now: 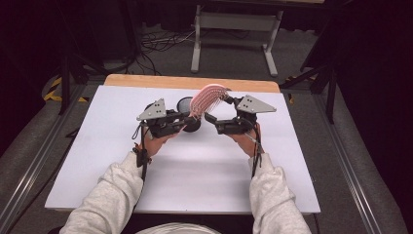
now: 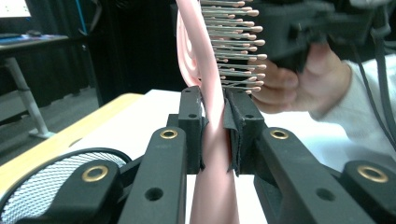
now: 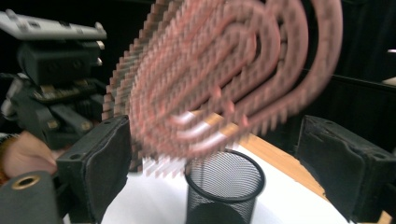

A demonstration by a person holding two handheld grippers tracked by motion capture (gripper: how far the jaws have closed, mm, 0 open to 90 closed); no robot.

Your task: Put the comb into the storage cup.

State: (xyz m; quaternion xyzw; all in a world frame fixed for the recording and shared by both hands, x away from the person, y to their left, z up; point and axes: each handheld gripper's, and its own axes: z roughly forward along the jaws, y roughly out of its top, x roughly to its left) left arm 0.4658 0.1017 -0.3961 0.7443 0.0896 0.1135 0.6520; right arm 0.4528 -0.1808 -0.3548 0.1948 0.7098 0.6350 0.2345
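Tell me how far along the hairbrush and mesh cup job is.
Done: the left gripper is shut on the handle of the pink hairbrush and holds it off the white table. In hand: the brush head hangs above the black mesh cup, with the right gripper open around it. Left, probably: lowering the brush into the cup, which looks empty.
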